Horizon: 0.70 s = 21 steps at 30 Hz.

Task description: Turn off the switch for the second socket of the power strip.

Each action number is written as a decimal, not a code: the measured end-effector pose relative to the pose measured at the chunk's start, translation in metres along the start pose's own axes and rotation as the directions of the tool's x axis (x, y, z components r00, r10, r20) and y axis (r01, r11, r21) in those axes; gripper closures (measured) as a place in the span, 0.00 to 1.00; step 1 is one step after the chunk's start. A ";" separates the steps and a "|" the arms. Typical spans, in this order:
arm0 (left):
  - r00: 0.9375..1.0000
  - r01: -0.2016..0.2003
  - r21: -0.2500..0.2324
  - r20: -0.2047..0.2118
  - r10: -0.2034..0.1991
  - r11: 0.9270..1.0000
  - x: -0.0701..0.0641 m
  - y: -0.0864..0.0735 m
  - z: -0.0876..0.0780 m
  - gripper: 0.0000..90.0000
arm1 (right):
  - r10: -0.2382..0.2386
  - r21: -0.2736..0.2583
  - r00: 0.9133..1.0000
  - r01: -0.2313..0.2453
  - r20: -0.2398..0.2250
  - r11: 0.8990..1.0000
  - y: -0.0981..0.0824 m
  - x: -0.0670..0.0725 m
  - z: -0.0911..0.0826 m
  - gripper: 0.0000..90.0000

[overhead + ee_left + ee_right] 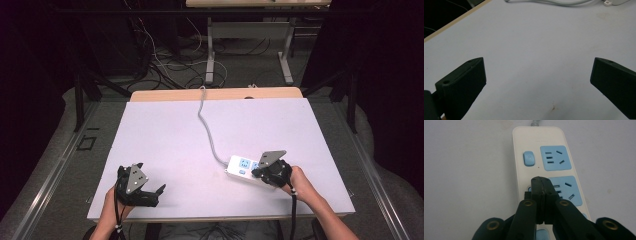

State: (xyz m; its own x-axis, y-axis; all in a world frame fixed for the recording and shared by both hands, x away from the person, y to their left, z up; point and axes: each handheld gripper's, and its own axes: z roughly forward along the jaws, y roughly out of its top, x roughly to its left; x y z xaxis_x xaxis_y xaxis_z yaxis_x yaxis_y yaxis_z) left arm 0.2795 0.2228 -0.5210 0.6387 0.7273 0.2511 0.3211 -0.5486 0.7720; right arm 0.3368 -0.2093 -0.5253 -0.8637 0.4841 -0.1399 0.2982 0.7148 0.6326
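1. Right gripper (541, 182) is pointing down at the power strip (544, 152) with its two black jaws pressed flat against each other, nothing caught between them.
2. Its closed tip is sitting over the second blue switch button, at the left edge of the second blue socket (567, 190); whether the tip is actually pressing the button or hovering just above it cannot be told.
3. In the high view, that gripper (261, 172) is lying over the near end of the strip (240, 166), with the person's right hand (300, 182) gripping it from behind and a black cable trailing back along the forearm.
4. Left gripper (152, 186) is resting near the front left corner of the table (165, 130), well apart from the strip, held by the person's left hand (117, 200).
5. In the left gripper view its jaws are standing wide apart with only bare tabletop between them, so it is gripping nothing.
6. The white power strip is lying flat on the front right part of the table, angled slightly, its first blue socket (555, 157) and first blue switch (529, 158) uncovered.
7. Its grey cord (205, 125) is running from the strip's far end across the table towards the back edge, curving as it goes.
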 end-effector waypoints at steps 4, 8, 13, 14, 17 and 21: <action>1.000 0.002 -0.001 0.002 -0.002 1.000 0.000 0.000 0.000 0.00 | 0.005 -0.003 1.000 -0.005 -0.012 1.000 0.000 -0.001 0.000 1.00; 1.000 -0.001 0.001 -0.001 0.001 1.000 0.000 0.000 0.000 0.00 | 0.007 -0.008 1.000 -0.007 -0.010 1.000 -0.001 -0.001 0.000 1.00; 1.000 0.004 -0.001 0.002 -0.004 1.000 -0.001 0.000 0.000 0.00 | 0.014 -0.005 1.000 -0.014 -0.021 1.000 -0.001 -0.002 -0.001 1.00; 1.000 0.003 -0.001 0.002 -0.003 1.000 -0.001 0.000 0.000 0.00 | 0.008 -0.014 1.000 -0.008 -0.015 1.000 -0.002 -0.003 0.000 1.00; 1.000 0.004 -0.001 0.002 -0.004 1.000 -0.001 0.000 0.001 0.00 | 0.009 -0.009 1.000 -0.009 -0.019 1.000 -0.001 -0.002 -0.001 1.00; 1.000 0.001 0.000 0.005 -0.001 1.000 -0.001 0.000 0.001 0.00 | -0.001 -0.009 1.000 0.001 -0.004 1.000 -0.001 -0.001 -0.001 1.00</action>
State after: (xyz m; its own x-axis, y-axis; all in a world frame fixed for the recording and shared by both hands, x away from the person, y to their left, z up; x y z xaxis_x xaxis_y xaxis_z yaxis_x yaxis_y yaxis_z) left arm 0.2793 0.2219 -0.5217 0.6416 0.7260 0.2475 0.3218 -0.5476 0.7724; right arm 0.3373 -0.2109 -0.5255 -0.8656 0.4816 -0.1371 0.2940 0.7105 0.6394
